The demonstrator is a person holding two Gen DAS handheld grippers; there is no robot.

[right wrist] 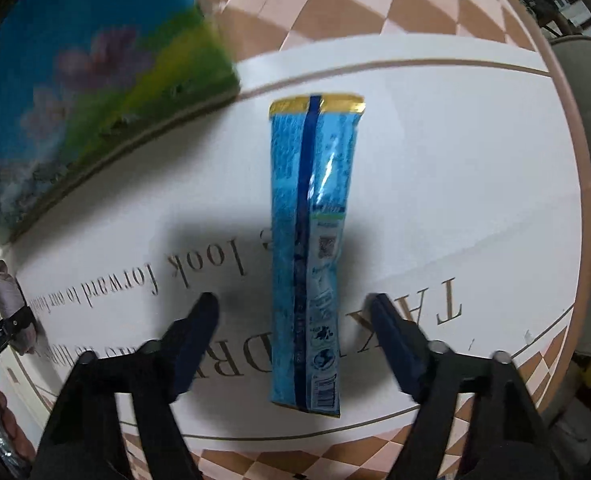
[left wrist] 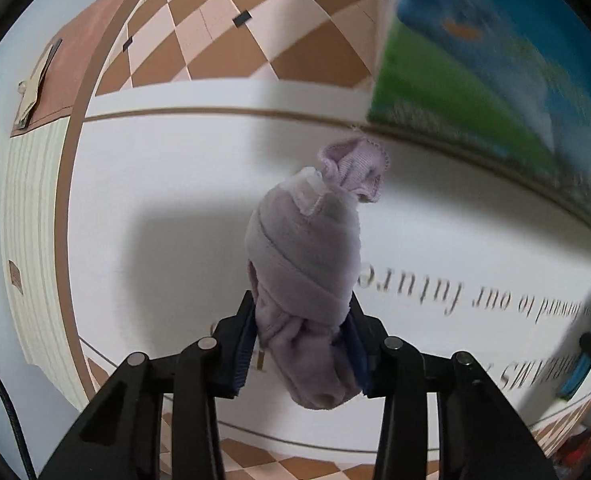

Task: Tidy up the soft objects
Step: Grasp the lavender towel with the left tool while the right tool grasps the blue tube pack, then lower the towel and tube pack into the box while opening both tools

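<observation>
The left gripper (left wrist: 301, 344) is clamping its jaws on a rolled lavender sock bundle (left wrist: 307, 256) lying on the white counter (left wrist: 155, 184), near the colourful box (left wrist: 491, 68) at the far edge. The right gripper (right wrist: 293, 316) is straddling a blue snack packet (right wrist: 311, 248) mid-counter, its jaws apart and not touching it.
</observation>
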